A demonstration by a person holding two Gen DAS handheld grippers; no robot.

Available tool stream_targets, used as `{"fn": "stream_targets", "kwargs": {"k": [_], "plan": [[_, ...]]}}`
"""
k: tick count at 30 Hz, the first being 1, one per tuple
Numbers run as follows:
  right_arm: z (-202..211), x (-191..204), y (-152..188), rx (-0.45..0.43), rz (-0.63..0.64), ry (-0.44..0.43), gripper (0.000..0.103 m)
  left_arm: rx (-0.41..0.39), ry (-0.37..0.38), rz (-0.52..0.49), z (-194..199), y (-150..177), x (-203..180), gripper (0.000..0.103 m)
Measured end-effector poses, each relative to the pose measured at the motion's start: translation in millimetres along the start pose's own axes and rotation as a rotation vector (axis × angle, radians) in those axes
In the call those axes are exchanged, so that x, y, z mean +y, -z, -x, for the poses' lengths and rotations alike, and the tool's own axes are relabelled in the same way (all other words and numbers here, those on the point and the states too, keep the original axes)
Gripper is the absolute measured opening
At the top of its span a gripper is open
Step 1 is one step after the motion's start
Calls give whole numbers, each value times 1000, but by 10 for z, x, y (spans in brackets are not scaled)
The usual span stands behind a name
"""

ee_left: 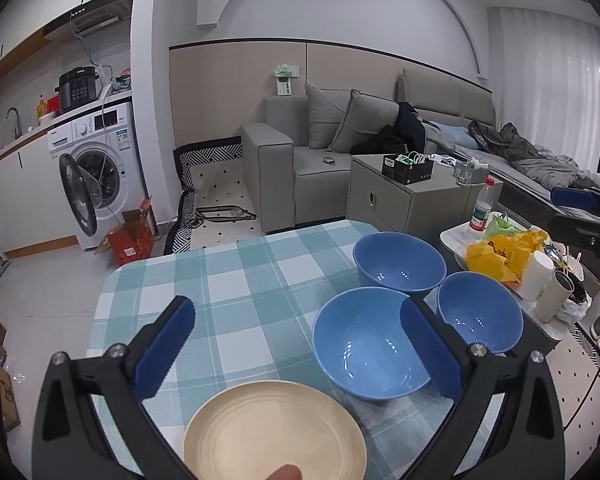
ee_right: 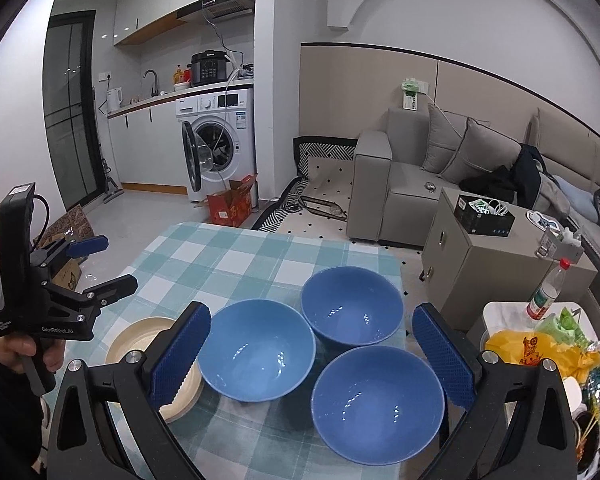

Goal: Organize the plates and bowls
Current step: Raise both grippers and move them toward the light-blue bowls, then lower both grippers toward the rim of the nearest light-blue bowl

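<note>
Three blue bowls stand close together on the checked tablecloth [ee_left: 236, 280]: a near one [ee_left: 374, 344], a far one [ee_left: 400, 260] and a right one [ee_left: 480, 312]. A cream plate [ee_left: 274, 432] lies at the near edge, below my left gripper [ee_left: 300, 344], which is open and holds nothing. The right wrist view shows the same bowls [ee_right: 256, 352] [ee_right: 352, 308] [ee_right: 380, 400] under my open, empty right gripper [ee_right: 312, 356]. There the cream plate [ee_right: 140, 336] lies left of the bowls, partly hidden by a finger. A hand [ee_right: 20, 348] holds the left gripper [ee_right: 114, 262] above the table's left edge.
A low side table [ee_left: 452, 236] at the right carries a yellow bag [ee_left: 500, 252], a water bottle [ee_left: 482, 208] and cups. Behind it stand a grey cabinet [ee_left: 388, 204] and a sofa [ee_left: 300, 160]. A washing machine [ee_left: 96, 160] with its door open and a red box [ee_left: 132, 236] are at the left.
</note>
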State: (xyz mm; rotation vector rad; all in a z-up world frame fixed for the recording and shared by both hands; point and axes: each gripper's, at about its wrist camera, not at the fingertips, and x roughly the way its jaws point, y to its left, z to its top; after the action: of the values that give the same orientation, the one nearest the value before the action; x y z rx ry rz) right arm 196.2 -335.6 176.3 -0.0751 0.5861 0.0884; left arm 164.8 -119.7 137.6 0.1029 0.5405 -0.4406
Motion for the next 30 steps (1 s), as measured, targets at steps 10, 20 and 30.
{"fn": "stream_targets", "kwargs": {"k": [10,20,30], "plan": [[-122,-446,-229,20,-55,52,103,15,40,-17,-280,-329,-228,103],[-567,-907,-226,69,-157,55,103,38,61,-63,-673,-565,-478,103],[-980,-1139,-169,122,-191,80,103,98,67,-78,-1230,-639,-601,103]]}}
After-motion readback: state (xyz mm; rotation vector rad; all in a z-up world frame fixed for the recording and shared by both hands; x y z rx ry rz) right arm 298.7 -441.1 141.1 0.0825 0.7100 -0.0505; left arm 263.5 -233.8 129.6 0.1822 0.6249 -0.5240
